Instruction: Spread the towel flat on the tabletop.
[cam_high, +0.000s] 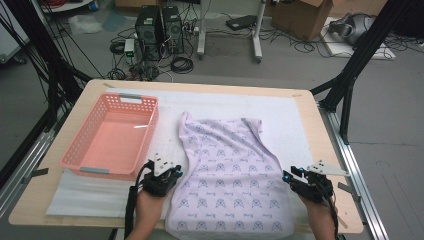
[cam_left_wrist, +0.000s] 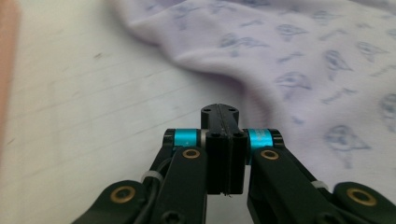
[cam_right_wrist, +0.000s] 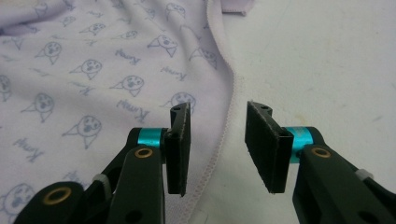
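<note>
On the counter (cam_high: 305, 107), near edge: I read both tongs low beside the cloth.
Cloth (cam_high: 227, 175): lilac print garment, spread flat from centre to the near edge, overhanging it.
Left tongs (cam_high: 172, 173): jaws pressed together, nothing between them; I see them just beside the cloth's left hem.
Right tongs (cam_high: 289, 175): jaws apart, straddling the cloth's right hem, gripping nothing.
Basket (cam_high: 80, 145): pink, left side, apart from the cloth.
</note>
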